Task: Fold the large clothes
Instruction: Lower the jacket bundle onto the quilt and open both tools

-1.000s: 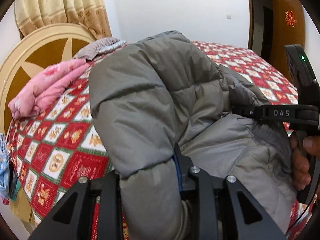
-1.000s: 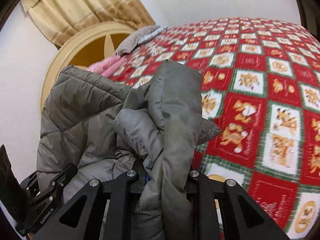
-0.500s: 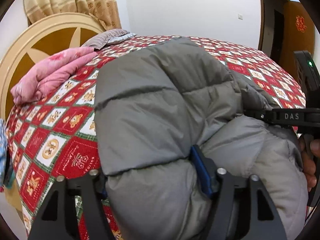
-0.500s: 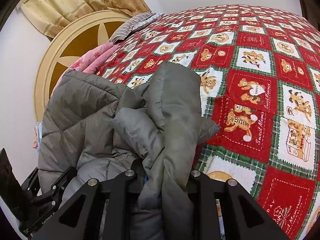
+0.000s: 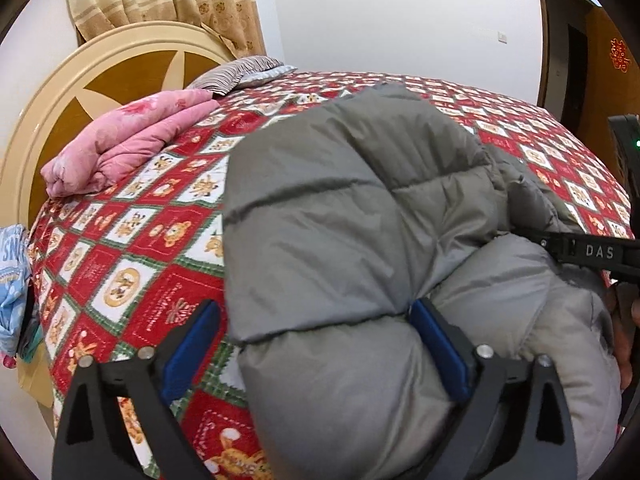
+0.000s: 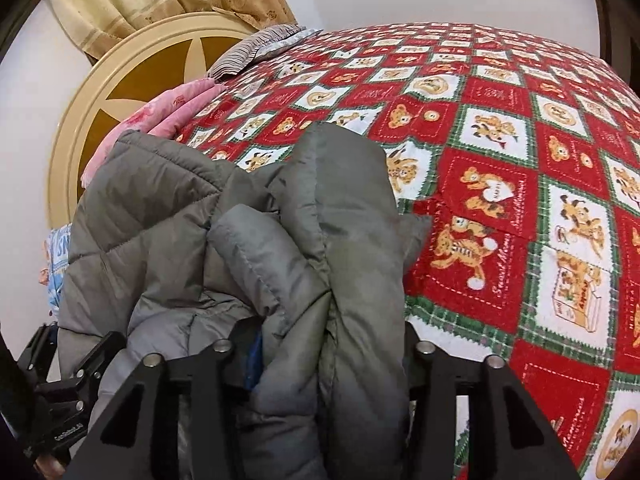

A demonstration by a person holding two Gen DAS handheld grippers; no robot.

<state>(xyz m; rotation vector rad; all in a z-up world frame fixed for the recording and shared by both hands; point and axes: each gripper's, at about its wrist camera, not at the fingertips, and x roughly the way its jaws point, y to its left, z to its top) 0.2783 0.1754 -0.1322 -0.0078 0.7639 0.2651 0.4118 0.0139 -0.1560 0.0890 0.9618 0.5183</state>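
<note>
**Both grippers loosening on the grey puffer jacket**

We see the grey puffer jacket (image 5: 360,208) bunched in a thick heap on the near edge of the bed, over the red teddy-bear quilt (image 5: 132,248). Our left gripper (image 5: 316,344) has just been opening: its jaws now stand wide, the left blue pad (image 5: 192,344) clear of the fabric over the quilt, the right pad against a padded fold that lies between them. Our right gripper (image 6: 328,356) has also just been opening, though less far; a bundle of jacket folds fills the gap between its jaws, and we cannot tell whether the pads press on it. Far left, a folded pink blanket (image 5: 124,144) lies by the round headboard (image 5: 60,92), with a striped pillow (image 5: 236,74) beyond.
</note>
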